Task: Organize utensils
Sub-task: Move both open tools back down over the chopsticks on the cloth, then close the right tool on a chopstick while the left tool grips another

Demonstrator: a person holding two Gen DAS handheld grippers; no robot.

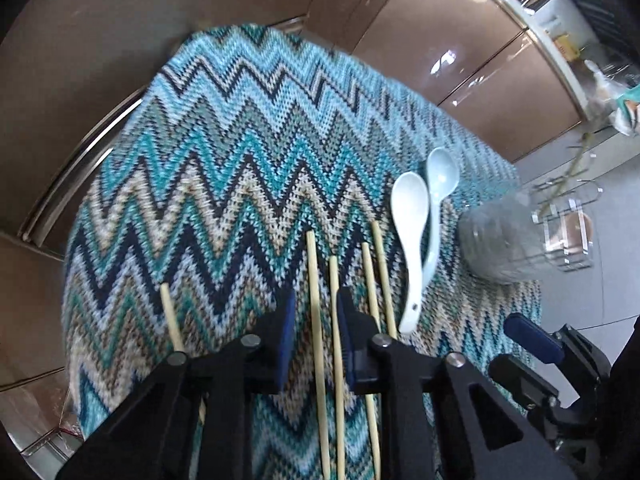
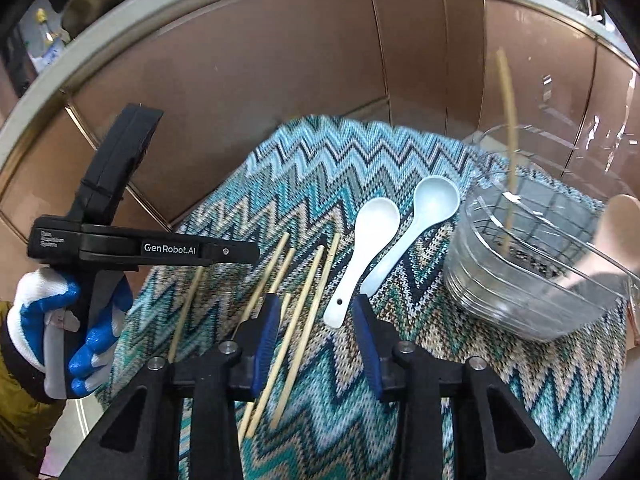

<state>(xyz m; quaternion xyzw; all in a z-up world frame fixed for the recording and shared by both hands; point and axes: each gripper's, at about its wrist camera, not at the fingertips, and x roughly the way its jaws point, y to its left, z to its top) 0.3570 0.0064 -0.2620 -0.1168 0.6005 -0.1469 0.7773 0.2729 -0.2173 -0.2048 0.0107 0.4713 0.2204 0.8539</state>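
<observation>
I count one chopstick (image 2: 507,128) standing in the clear holder (image 2: 532,280); five chopsticks (image 2: 308,304) and two spoons (image 2: 372,248) remain on the cloth (image 2: 460,360). My left gripper (image 1: 316,340) straddles two chopsticks, jaws narrow but not pressing, and my right gripper (image 2: 316,344) hangs part open and empty.

Glossy brown cabinet doors (image 2: 280,80) with thin metal trim; pale countertop edge (image 2: 168,8) above; grey floor (image 1: 568,168); daylight reflections.

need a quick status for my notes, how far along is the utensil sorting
Early. Done: one chopstick and a wooden spoon already stand in the clear holder. In hand: nothing; the left gripper straddles two chopsticks without pinching, and the right gripper hangs open over the mat. Left: those chopsticks, more beside them, and two ceramic spoons.
</observation>
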